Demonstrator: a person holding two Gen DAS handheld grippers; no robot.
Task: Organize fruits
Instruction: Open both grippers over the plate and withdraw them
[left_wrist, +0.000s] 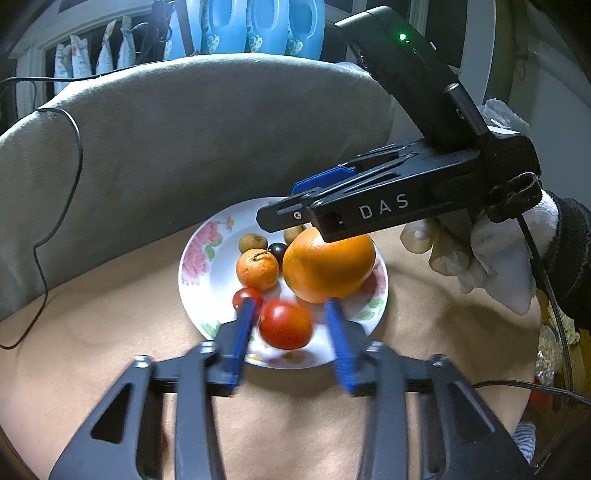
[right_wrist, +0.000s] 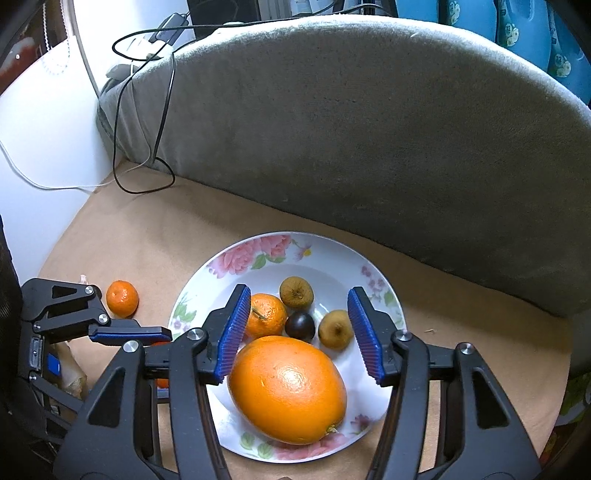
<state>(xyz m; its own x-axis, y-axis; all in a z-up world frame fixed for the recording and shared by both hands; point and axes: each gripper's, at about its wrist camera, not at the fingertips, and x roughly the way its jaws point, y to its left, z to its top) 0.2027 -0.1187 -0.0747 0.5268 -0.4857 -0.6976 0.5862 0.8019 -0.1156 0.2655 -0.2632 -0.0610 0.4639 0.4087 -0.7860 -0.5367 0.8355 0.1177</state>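
The floral plate (right_wrist: 236, 258) is sitting on a tan cloth-covered surface (right_wrist: 129, 236), close to the grey cushion (right_wrist: 351, 129) that is walling off the far edge; open cloth is lying toward the left edge, where black and white cables (right_wrist: 162, 110) are trailing down. A loose mandarin (right_wrist: 122, 298) is resting off the plate near that side. The plate is holding a large orange (right_wrist: 288, 387), a small mandarin (right_wrist: 267, 314), a dark plum (right_wrist: 300, 325), two brownish fruits (right_wrist: 296, 292) and two tomatoes (left_wrist: 285, 323). The right gripper (right_wrist: 297, 328) is hovering with fingers apart, straddling the orange without pressing it. The left gripper (left_wrist: 290, 317) is standing open too, its blue pads (left_wrist: 243, 317) flanking the larger tomato, clear of it. A gloved hand (left_wrist: 495, 258) is gripping the right tool.
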